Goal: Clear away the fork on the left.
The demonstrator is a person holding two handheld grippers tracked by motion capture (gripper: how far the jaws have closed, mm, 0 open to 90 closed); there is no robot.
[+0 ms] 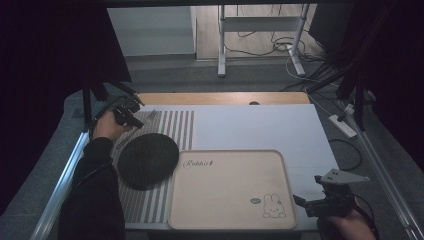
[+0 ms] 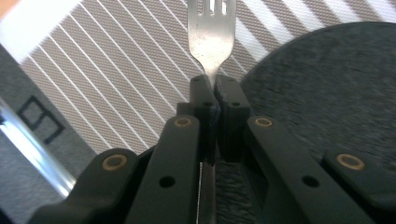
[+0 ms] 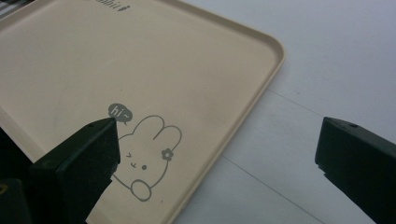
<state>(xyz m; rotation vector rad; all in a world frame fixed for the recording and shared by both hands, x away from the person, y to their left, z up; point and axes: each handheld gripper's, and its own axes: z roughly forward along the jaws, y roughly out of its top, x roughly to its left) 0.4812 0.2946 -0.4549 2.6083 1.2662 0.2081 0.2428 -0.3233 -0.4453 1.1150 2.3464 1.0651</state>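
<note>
High view: 1 fork (image 2: 211, 35) pinched in left gripper (image 1: 131, 116), right gripper (image 1: 314, 198) spread, 1 tray (image 1: 225, 217).

Counted: 1 fork (image 2: 211, 35) clamped between the left tongs' jaws, 1 dark round mat (image 1: 148, 160) just beside them. 1 beige tray (image 1: 227, 220) under the right tongs, 1 striped placemat (image 1: 172, 125).

Dim room: grey carpet floor (image 1: 170, 75), metal stand (image 1: 260, 35) with loose cables (image 1: 280, 45) beyond the table (image 1: 225, 97), power strip (image 1: 342, 125) far right.
</note>
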